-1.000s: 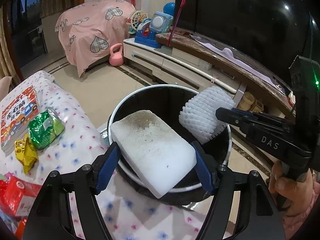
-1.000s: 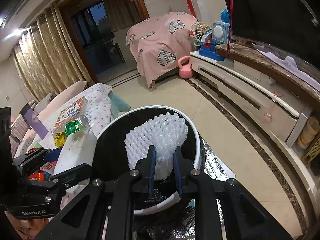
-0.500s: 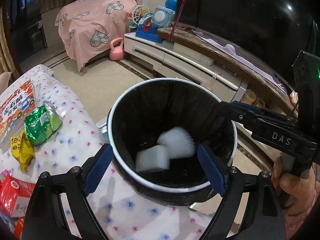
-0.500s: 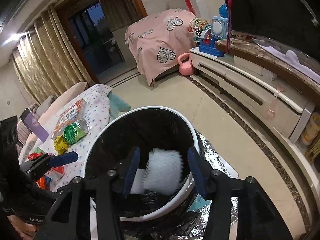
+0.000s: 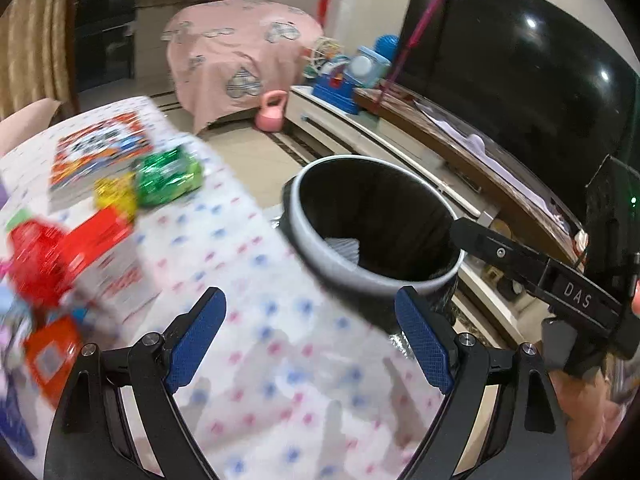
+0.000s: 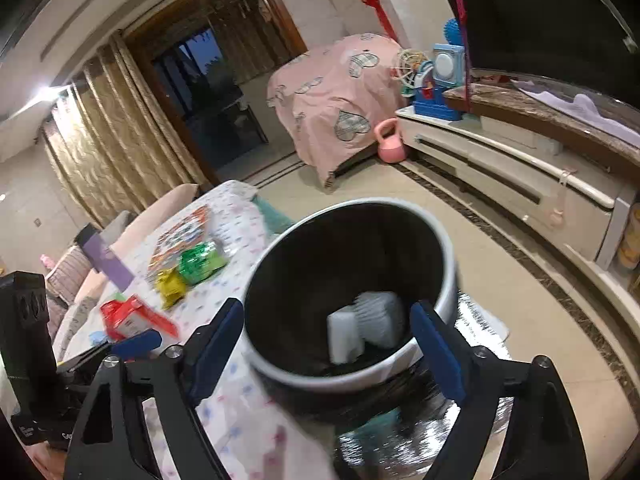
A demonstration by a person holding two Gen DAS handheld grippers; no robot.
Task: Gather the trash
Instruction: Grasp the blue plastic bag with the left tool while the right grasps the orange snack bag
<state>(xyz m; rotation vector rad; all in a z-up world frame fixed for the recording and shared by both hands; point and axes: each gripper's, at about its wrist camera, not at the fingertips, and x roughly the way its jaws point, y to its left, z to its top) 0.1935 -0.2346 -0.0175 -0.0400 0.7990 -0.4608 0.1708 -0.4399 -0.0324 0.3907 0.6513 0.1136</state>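
A round trash bin (image 5: 308, 236) (image 6: 448, 280) with a white rim and black liner stands beside the table. A white foam block (image 6: 345, 338) and a white foam net (image 6: 380, 318) (image 5: 342, 245) lie inside it. My left gripper (image 5: 310, 340) is open and empty above the flowered tablecloth (image 5: 256, 320), short of the bin. My right gripper (image 6: 328, 344) is open and empty above the bin's near rim. On the table lie a green wrapper (image 5: 168, 178) (image 6: 200, 262), a yellow wrapper (image 5: 116, 196) (image 6: 170, 286) and red packets (image 5: 68, 252) (image 6: 128, 316).
A picture book (image 5: 100, 152) lies at the table's far end. A TV stand (image 6: 520, 184) with a big dark TV (image 5: 500, 92) runs along the right. A pink covered piece of furniture (image 6: 340, 100) and a pink kettlebell (image 6: 390, 146) stand at the back.
Both grippers opened and dropped the foam block and foam net into the bin. Both grippers then pulled back, and the left one swung left toward the table.
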